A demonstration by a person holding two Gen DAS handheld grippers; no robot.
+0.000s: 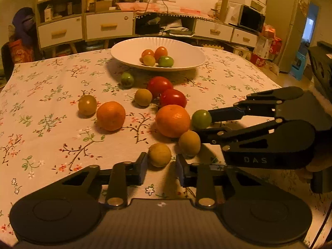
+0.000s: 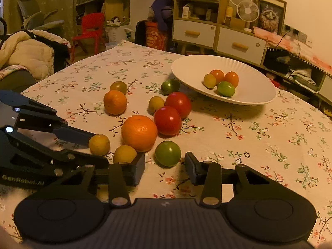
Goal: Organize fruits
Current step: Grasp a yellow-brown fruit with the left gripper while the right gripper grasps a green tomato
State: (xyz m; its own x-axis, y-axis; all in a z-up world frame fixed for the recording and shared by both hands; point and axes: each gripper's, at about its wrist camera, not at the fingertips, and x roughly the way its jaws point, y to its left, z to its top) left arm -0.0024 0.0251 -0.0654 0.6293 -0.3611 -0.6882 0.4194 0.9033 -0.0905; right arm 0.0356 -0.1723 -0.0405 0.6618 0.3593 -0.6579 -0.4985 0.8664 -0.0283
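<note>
Left wrist view: left claw (image 1: 161, 161) closed on small yellow fruit (image 1: 159, 154), pads at both its sides, fruit sitting on the tablecloth (image 1: 51, 103). Right claw (image 1: 203, 122) in from the right, tips above and below a green fruit (image 1: 200, 119), just beside a big orange (image 1: 172, 120). White bowl (image 1: 124, 47) further back, four small fruits inside.

Right wrist view: right claw (image 2: 165, 164) straddling the green fruit (image 2: 168, 153), narrow gaps either side, not gripping. Left claw (image 2: 100, 147) at left, pinching the yellow fruit (image 2: 99, 144). More loose fruit between the claws and the bowl (image 2: 259, 101).
</note>
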